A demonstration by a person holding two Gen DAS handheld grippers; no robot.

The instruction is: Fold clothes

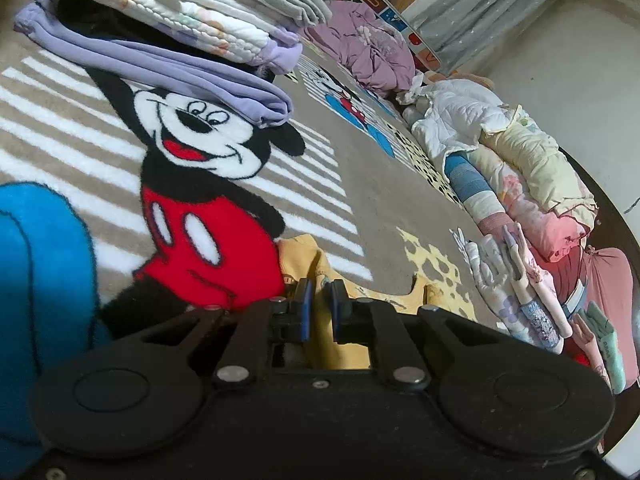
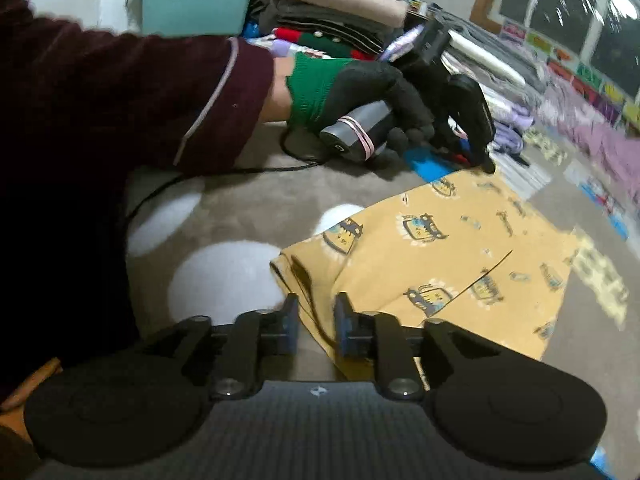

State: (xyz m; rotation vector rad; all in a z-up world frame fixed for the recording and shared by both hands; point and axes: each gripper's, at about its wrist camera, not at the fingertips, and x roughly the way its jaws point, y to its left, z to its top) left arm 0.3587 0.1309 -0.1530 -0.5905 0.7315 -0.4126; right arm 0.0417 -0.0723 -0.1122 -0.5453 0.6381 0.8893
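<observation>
The left gripper point(image 1: 319, 304) pinches the yellow cartoon-print cotton garment point(image 2: 440, 256) at twelve o'clock; the right gripper point(image 2: 316, 320) stands narrowly parted, seemingly straddling its hem; no lettering is legible.

Right side of the right wrist view smeared: purple clothes point(image 2: 600, 148) and wall stickers point(image 2: 580, 76) unreadable. Yellow cloth point(image 2: 420, 248) partly hidden under the right gripper point(image 2: 316, 320). Folded pile point(image 1: 180, 12) cut off at the top edge. Prints on rolled clothes point(image 1: 532, 304) too small to make out.

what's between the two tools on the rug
The yellow printed garment spans that stretch in the right wrist view: left tool at its far corner, right tool at the near edge.
</observation>
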